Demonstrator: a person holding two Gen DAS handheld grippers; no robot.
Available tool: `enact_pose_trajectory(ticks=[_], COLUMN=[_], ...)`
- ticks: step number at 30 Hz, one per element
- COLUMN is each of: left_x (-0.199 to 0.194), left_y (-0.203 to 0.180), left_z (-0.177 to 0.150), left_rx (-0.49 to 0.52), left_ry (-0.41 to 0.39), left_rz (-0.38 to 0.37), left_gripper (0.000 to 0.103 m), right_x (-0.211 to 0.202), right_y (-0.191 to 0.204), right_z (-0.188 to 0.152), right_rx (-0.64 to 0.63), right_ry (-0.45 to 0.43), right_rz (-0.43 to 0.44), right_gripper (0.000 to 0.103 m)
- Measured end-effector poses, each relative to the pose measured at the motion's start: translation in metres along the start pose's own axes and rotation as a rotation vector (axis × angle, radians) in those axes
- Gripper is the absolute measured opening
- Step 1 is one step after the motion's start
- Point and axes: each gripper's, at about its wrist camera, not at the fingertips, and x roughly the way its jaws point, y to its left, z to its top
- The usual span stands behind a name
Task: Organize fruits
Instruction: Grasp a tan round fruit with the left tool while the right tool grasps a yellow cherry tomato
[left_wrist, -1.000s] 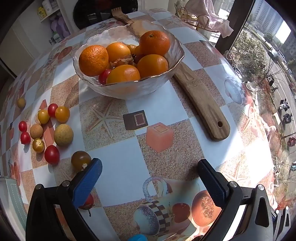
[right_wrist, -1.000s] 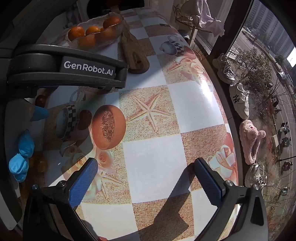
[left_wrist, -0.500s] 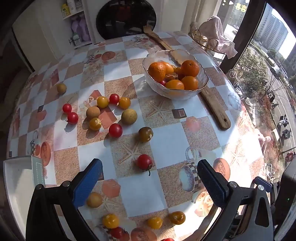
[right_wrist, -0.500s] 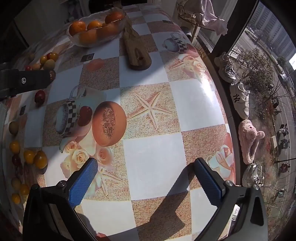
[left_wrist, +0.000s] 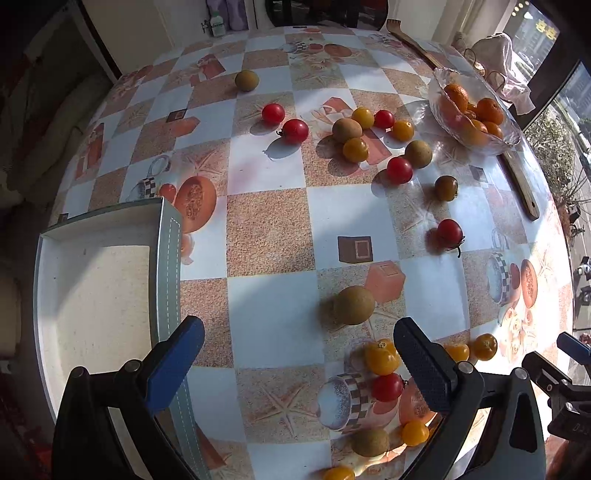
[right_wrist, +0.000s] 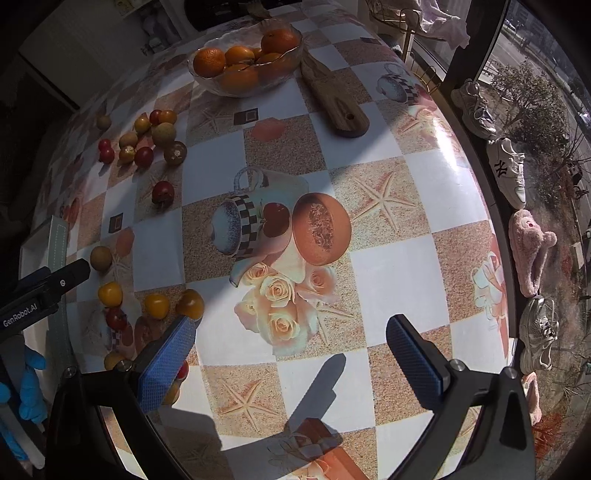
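You are holding your left gripper (left_wrist: 297, 345) above the checkered tablecloth (left_wrist: 269, 229) with its jaws spread wide and nothing between them; its blue-padded fingers (left_wrist: 173, 363) are framing a bare stretch of cloth, with the brown round fruit (left_wrist: 354, 305) lying just ahead of the right finger. Your right gripper (right_wrist: 288, 354) is likewise hanging released and empty over the rose print, well apart from any fruit. The white tray (left_wrist: 96, 291) is sitting at the table's left edge, beside your left gripper's left finger. Loose fruit is lying scattered: a yellow tomato (left_wrist: 382, 356) and a red tomato (left_wrist: 387, 386) are sitting just beside the left gripper's right finger, and a stemmed red tomato (left_wrist: 449, 232) is resting alone farther out. A mixed cluster of tomatoes (left_wrist: 369, 138) is lying near the glass bowl (right_wrist: 245, 86), which is holding oranges (right_wrist: 209, 62). A wooden board (right_wrist: 334, 98) is lying beside the bowl on its right, though you cannot tell whether the two are touching.
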Motion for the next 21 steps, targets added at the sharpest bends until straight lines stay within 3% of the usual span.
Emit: enact_pose_trajectory(ticks=[15,18,20,21], left_x=[0.016,0.023,0.027,0.028], left_y=[-0.018,-0.021,-0.024,-0.025], left_z=[0.004,0.005,0.005,0.005], left_rx=[0.038,0.051,0.051,0.051], left_ry=[-0.018,-0.005,0.001,0.001], left_rz=[0.003,0.001,0.0,0.001], left_gripper=[0.102,0.087,0.087,0.079], right_x=[0.005,0.009,0.012,0.015], right_y=[0.036,0.042,0.046,0.048], right_z=[-0.007,-0.008,-0.008,-0.007], right_rx=[-0.093,-0.12,-0.137,-0.144], right_ry=[0.039,0.044,0.054,0.06], right_rz=[0.018,0.02,0.027,0.027], right_gripper=[0.103,0.1,0.089,0.084])
